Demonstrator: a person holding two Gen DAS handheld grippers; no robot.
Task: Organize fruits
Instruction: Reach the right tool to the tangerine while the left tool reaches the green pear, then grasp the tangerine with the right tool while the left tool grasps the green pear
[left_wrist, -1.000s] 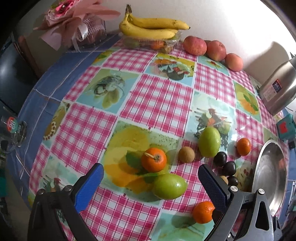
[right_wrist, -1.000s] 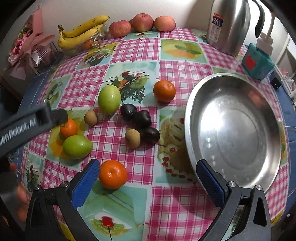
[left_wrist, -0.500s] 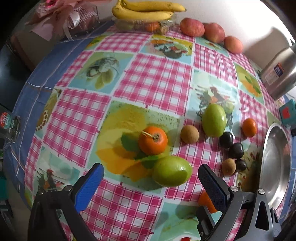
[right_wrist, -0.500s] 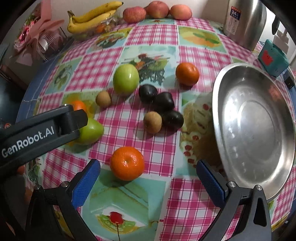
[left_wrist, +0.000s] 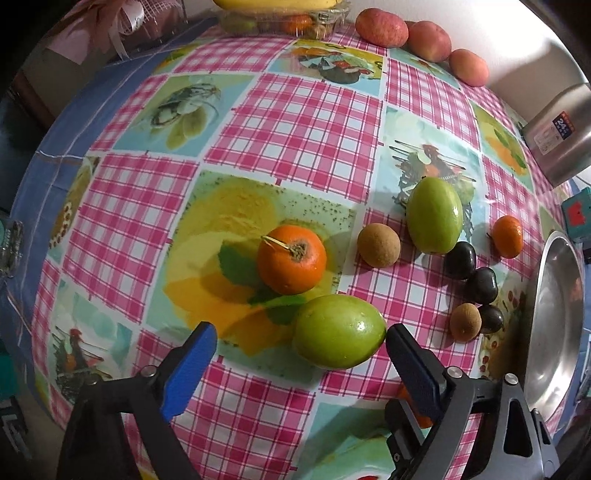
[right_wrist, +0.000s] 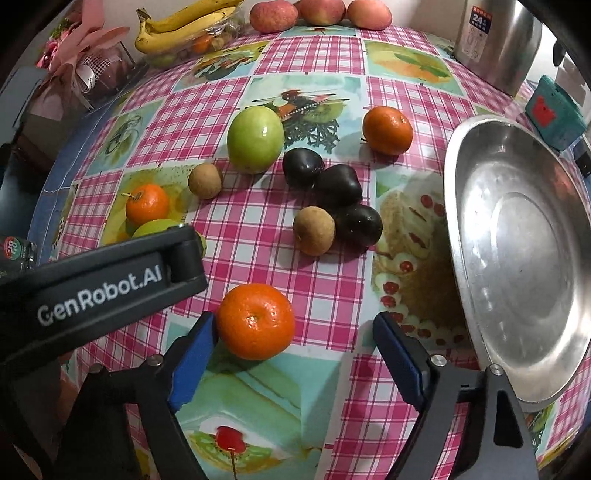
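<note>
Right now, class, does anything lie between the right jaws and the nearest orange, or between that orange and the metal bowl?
Nothing visible. The orange sits between the open jaws; only bare tablecloth leads to the bowl.

We see both views brightly and evenly lit from above, with soft short shadows under the fruit and glare on the steel bowl and glossy tablecloth. Fisheye distortion bulges the table and darkens the corners, while the centre stays sharp.
</note>
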